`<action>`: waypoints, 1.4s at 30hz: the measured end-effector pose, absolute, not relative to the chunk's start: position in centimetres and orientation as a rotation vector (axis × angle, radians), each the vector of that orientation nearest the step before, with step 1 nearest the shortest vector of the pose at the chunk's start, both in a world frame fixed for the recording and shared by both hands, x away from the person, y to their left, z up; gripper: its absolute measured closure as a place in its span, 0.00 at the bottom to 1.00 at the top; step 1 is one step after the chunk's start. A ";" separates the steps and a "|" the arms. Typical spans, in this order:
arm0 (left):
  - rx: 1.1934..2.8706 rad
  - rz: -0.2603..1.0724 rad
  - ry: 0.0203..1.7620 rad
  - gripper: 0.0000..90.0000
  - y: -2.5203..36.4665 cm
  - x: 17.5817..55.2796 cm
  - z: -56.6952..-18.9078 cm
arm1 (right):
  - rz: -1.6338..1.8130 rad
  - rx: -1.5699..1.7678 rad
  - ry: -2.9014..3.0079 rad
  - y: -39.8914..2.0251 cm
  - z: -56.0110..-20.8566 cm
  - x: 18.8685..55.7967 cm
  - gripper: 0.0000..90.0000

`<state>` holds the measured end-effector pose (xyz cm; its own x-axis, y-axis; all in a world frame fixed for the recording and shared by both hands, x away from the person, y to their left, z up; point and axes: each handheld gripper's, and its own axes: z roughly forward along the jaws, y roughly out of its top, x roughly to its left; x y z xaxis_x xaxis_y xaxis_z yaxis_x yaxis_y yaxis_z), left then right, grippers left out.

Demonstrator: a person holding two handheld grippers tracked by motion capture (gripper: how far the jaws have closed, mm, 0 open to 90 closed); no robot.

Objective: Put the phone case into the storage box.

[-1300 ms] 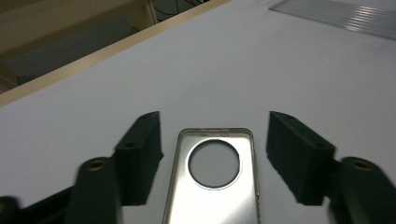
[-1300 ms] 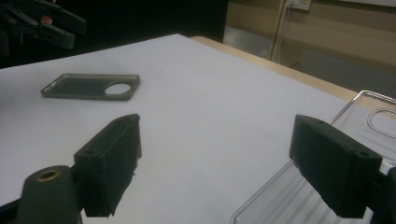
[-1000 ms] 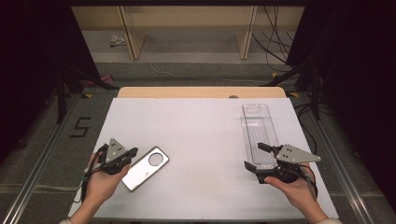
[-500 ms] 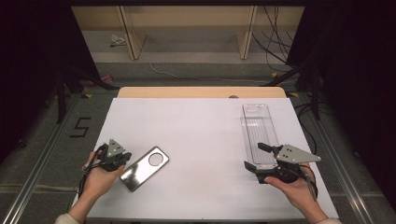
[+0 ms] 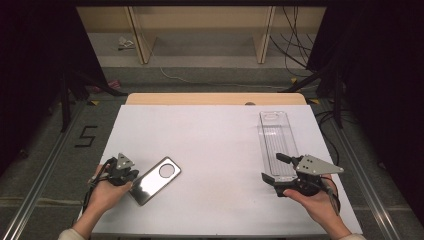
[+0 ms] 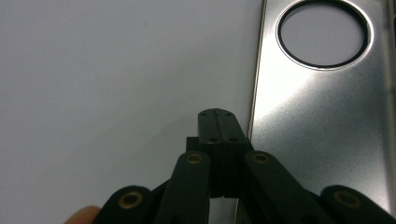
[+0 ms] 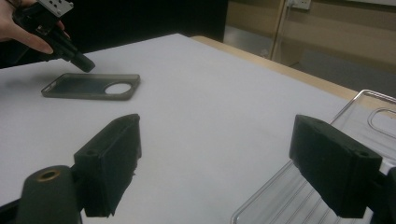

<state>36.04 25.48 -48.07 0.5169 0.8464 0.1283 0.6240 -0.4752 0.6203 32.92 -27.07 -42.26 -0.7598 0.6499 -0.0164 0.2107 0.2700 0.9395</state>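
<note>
Item: silver phone case and clear tray, approach stage, nothing yet lifted

Left claw (image 5: pixel 131 174) pressed together and empty, tips low on the desk (image 5: pixel 215 150) just beside the long edge of the silver phone case (image 5: pixel 155 180), lower left of the high frame; contact cannot be told. Judged step: lining up on the case; next move calls for spreading the jaws, then taking the case by its edge. Right claw (image 5: pixel 274 169) spread wide, holding nothing, jaws straddling the near end of the clear tray (image 5: pixel 276 136) at lower right, pads apart from it
</note>
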 end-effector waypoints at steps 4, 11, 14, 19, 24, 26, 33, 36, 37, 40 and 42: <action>2.265 0.566 1.204 1.00 25.6 36.0 -48.3 | 1.491 0.781 2.148 -27.1 -42.2 32.9 0.20; 2.289 0.540 1.211 1.00 25.5 35.9 -48.4 | 1.489 0.782 2.148 -27.1 -42.2 32.8 0.20; 2.297 0.523 1.212 1.00 25.6 35.8 -48.3 | 1.490 0.779 2.149 -27.1 -42.2 32.8 0.20; 2.321 0.503 1.211 1.00 25.6 35.3 -48.1 | 1.489 0.784 2.149 -27.1 -42.2 32.8 0.20; 2.367 0.475 1.200 1.00 25.3 34.7 -47.9 | 1.489 0.781 2.147 -27.0 -42.2 32.8 0.20; 2.386 0.471 1.194 1.00 25.1 34.5 -47.8 | 1.488 0.778 2.146 -27.0 -42.2 32.8 0.20; 2.458 0.464 1.153 1.00 24.1 34.1 -47.6 | 1.487 0.778 2.155 -27.0 -42.2 32.8 0.20; 2.467 0.453 1.150 1.00 23.9 34.0 -47.5 | 1.485 0.780 2.153 -27.0 -42.2 32.8 0.20; 2.470 0.440 1.147 1.00 23.8 33.8 -47.5 | 1.486 0.779 2.154 -27.0 -42.2 32.8 0.20; 2.480 0.432 1.143 1.00 23.6 33.7 -47.4 | 1.483 0.780 2.156 -27.0 -42.2 32.8 0.20; 2.485 0.427 1.139 1.00 23.5 33.6 -47.4 | 1.482 0.771 2.161 -27.0 -42.2 32.8 0.20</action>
<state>33.62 23.47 -47.37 0.6265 0.7706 0.1170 0.6575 -0.6031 0.4517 32.76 -26.99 -42.19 -0.7640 0.6448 -0.0219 0.2119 0.2829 0.9355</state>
